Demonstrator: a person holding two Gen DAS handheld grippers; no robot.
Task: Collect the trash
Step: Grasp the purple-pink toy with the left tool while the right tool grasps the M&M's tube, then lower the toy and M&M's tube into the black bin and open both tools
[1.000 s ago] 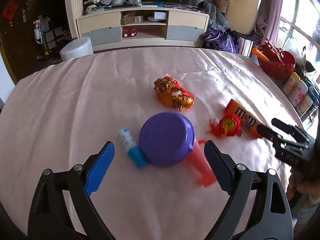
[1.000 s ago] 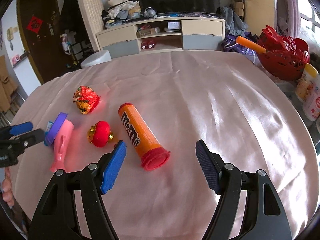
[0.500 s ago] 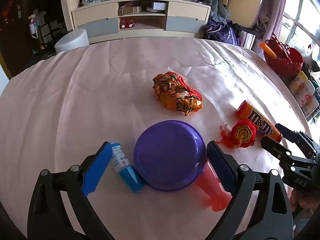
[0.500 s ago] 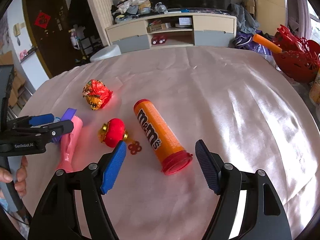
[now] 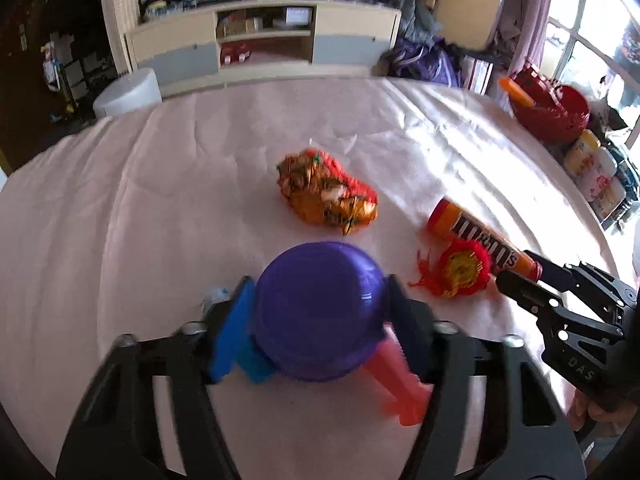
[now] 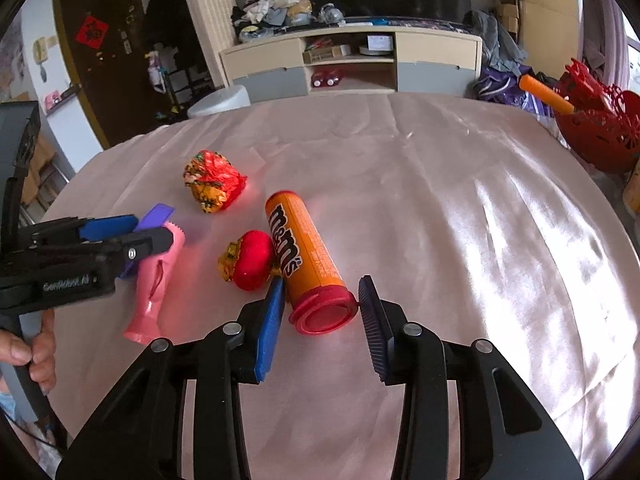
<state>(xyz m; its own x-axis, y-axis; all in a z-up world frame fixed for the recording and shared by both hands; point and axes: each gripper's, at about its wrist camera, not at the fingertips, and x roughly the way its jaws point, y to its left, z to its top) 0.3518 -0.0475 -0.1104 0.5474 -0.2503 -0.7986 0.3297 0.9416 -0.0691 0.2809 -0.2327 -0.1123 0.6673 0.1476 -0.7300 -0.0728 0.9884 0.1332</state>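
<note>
Left wrist view shows my left tool (image 5: 320, 312) clenched on the purple bowl (image 5: 318, 312), my right tool (image 6: 322, 304) released around the M&M's tube (image 6: 308, 256); nothing collected yet, wrapper (image 5: 326, 196) waiting on the bench (image 5: 120, 200).

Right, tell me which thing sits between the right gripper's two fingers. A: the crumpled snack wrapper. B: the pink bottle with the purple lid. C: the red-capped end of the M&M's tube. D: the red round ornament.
C: in the right wrist view the right gripper has a finger on each side of the red-capped end of the M&M's tube, with a slight gap at the right pad.
</note>
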